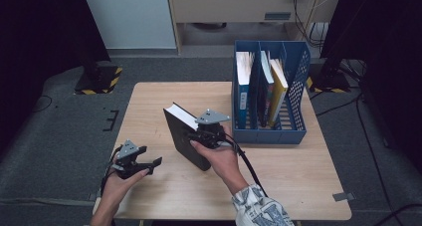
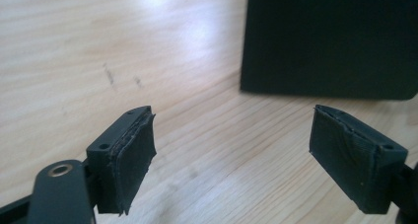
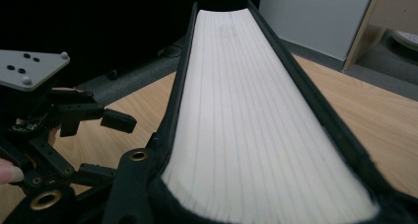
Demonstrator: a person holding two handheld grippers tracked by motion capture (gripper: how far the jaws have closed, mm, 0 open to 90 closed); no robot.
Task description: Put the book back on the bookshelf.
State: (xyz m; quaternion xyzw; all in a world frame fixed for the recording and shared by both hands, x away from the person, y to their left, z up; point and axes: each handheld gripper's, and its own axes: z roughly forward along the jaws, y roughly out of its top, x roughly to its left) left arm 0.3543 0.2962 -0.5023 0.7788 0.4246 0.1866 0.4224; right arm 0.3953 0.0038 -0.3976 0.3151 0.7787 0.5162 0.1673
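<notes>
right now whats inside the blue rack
The blue rack holds several upright books: one with a blue spine at left, a dark one, then two leaning right, one yellow. Their lower ends are hidden behind the rack's front wall.

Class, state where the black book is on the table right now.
In the high view the black book stands tilted near the table's middle, gripped by the right gripper, left of the blue file rack and right of the open left gripper.
</notes>
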